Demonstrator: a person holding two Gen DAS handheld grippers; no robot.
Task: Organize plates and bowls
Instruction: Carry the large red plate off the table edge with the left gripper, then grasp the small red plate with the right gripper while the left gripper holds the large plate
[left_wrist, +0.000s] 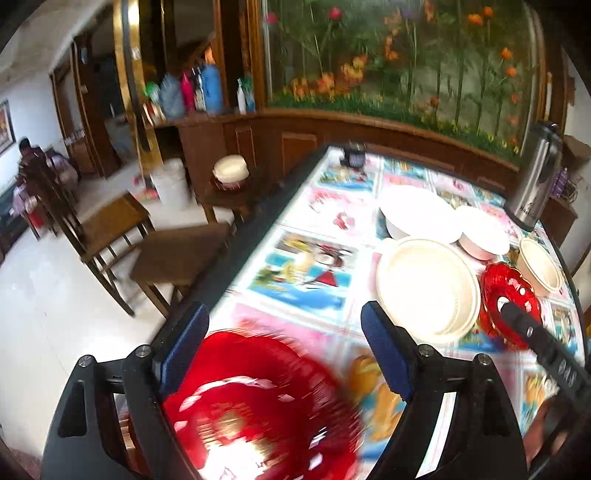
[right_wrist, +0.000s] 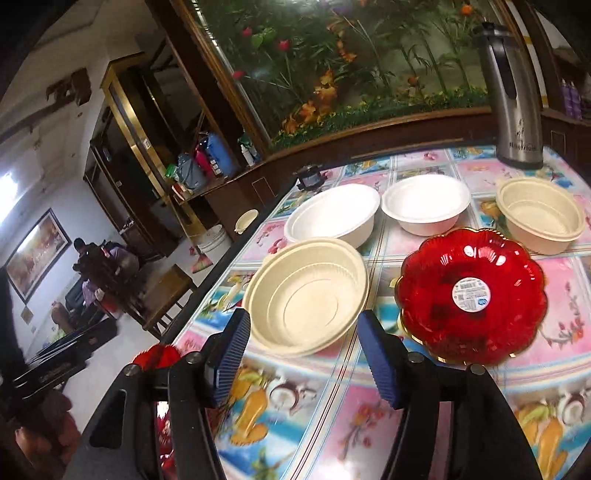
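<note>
Bowls and red plates spread on the patterned table, both grippers empty

A red scalloped glass-like plate with a white round sticker lies flat on the table, mouth up; being round, it shows no long axis. It sits just right of the right gripper, ahead of the right-hand blue ribbed finger and outside the gap. The fingers stand spread with nothing between them; beyond the gap lies a cream ribbed round bowl, upright and clear of the pads.

Behind these, two white shallow bowls sit side by side, and a smaller cream bowl stands further right, near a steel thermos jug.

In the left wrist view, a second red plate, blurred, lies flat near the table's edge, below and between the fingers of the left gripper. Those fingers are spread wide and pinch nothing; whether the plate touches them cannot be told.
</note>
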